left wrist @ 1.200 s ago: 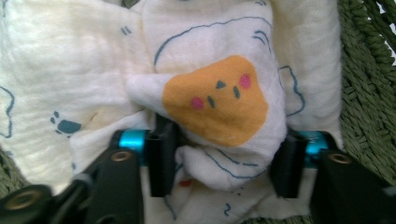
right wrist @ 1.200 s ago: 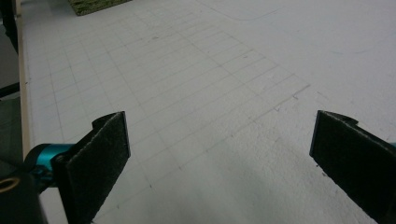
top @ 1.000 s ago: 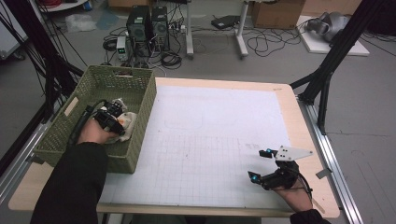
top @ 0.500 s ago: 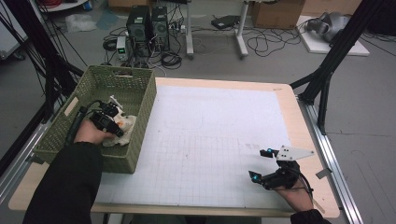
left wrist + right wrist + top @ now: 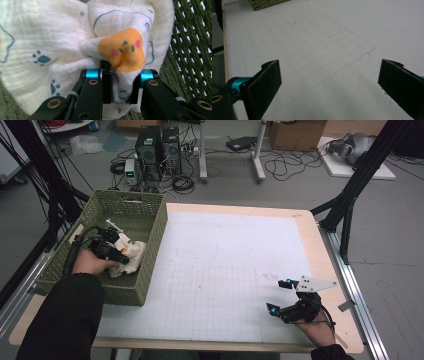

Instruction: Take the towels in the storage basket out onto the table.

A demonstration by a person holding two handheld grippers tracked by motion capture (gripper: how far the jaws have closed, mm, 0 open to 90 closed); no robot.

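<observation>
A fold of cloth point(image 5: 120, 50) is pinched by the left gripper point(image 5: 120, 86), whose jaws have just been closing, inside the basket point(image 5: 150, 270) — the right gripper point(image 5: 329, 82) is held wide open.

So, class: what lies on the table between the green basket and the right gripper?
Nothing: in the high view, bare white gridded mat stretches from the basket to the right gripper.
</observation>
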